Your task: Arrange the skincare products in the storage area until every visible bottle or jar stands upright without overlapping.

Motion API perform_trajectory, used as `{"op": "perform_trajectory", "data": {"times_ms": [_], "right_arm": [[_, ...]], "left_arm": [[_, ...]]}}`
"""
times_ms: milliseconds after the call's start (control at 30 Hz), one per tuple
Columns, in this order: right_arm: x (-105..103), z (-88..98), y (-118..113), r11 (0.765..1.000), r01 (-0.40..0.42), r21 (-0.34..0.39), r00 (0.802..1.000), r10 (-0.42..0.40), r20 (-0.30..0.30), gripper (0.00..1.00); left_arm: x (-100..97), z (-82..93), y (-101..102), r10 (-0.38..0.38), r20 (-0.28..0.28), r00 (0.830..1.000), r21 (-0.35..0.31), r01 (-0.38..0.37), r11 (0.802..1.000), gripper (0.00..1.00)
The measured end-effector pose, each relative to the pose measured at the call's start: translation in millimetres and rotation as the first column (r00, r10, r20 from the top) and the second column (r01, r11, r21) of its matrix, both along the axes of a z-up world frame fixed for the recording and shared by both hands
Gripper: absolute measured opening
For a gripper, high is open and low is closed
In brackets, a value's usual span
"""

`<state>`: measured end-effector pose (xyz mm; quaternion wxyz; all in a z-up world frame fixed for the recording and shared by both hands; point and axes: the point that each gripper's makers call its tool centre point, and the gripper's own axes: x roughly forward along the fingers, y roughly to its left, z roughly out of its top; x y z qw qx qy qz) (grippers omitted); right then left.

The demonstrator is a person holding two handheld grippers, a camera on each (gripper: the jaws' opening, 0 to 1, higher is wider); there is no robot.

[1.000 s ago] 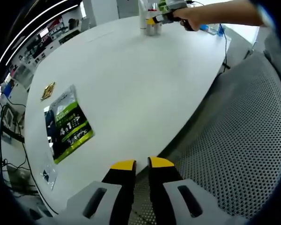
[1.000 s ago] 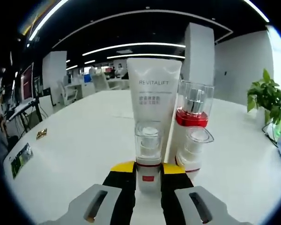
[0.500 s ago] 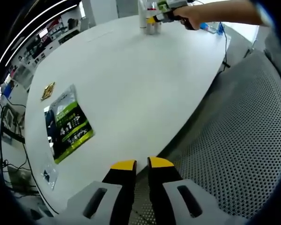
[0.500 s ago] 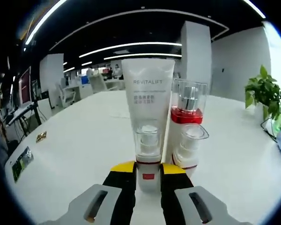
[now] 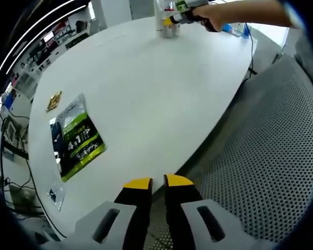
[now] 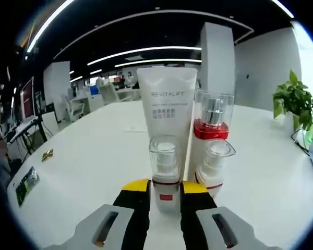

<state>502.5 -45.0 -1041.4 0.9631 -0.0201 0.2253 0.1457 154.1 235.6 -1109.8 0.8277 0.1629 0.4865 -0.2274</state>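
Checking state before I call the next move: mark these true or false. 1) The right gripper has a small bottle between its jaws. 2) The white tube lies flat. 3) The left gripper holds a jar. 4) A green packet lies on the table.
1) True: the right gripper jaws close on the small bottle.
2) False: the tube stands upright behind it.
3) False: the left gripper is shut and empty.
4) True: the green packet lies flat on the table.
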Motion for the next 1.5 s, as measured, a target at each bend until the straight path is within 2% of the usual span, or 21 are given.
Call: {"op": "perform_trajectory", "data": {"times_ms": [200, 333, 533, 667, 800, 900, 1033, 1067, 1133, 1167, 1233, 1500], "right_arm": [[-13, 3.3, 4, 0.999, 0.003, 0.034, 1.0, -0.003, 0.005, 0.17], [-33, -2.0, 4, 0.999, -0.006, 0.047, 1.0, 0.007, -0.005, 0.17], [-59, -10.5, -13, 0.997, 0.006, 0.071, 0.999, -0.004, -0.034, 0.17], [-80, -11.9, -23, 0.996, -0.008, 0.088, 0.999, 0.012, -0.042, 0.17], [-103, -16.0, -22, 0.994, -0.062, 0.085, 0.996, 0.067, -0.052, 0.15], [-110, -19.8, -24, 0.993, -0.08, 0.092, 0.995, 0.085, -0.055, 0.14], [-98, -19.5, -28, 0.989, -0.084, 0.125, 0.993, 0.092, -0.066, 0.12], [-88, -13.4, -24, 0.985, -0.101, 0.14, 0.993, 0.109, -0.052, 0.13], [-79, -5.9, -17, 0.985, -0.124, 0.121, 0.991, 0.129, -0.038, 0.11], [-71, -5.2, -14, 0.983, -0.13, 0.128, 0.99, 0.136, -0.041, 0.11], [-58, 4.7, -2, 0.976, -0.144, 0.161, 0.989, 0.147, -0.008, 0.11], [-30, -3.2, 30, 0.965, -0.173, 0.198, 0.982, 0.184, -0.037, 0.1]], "left_arm": [[-0.7, -0.8, 1, -0.005, -0.004, 1.0, 0.001, 0.005, 1.0, 0.05], [0.6, 0.0, 2, 0.004, 0.001, 1.0, -0.001, -0.004, 1.0, 0.07], [0.1, -1.0, 3, 0.006, -0.005, 1.0, 0.004, -0.006, 1.0, 0.09], [1.1, 0.5, 3, 0.019, -0.004, 1.0, 0.004, -0.019, 1.0, 0.11], [3.1, 1.6, 2, 0.029, 0.003, 1.0, -0.003, -0.029, 1.0, 0.12], [3.1, 2.1, 0, 0.035, -0.001, 0.999, -0.005, -0.035, 0.999, 0.13], [3.1, 4.4, -7, -0.008, 0.017, 1.0, 0.007, 0.008, 1.0, 0.11], [1.9, 3.7, -7, -0.008, 0.006, 1.0, 0.015, 0.008, 1.0, 0.11], [1.3, 3.1, -7, -0.02, 0.001, 1.0, 0.023, 0.02, 1.0, 0.1], [1.0, 2.9, -6, -0.018, -0.004, 1.0, 0.026, 0.018, 0.999, 0.1], [0.6, 3.2, -6, -0.016, -0.006, 1.0, 0.026, 0.016, 1.0, 0.1], [-0.9, 2.7, -4, -0.021, -0.013, 1.0, 0.04, 0.022, 0.999, 0.09]]}}
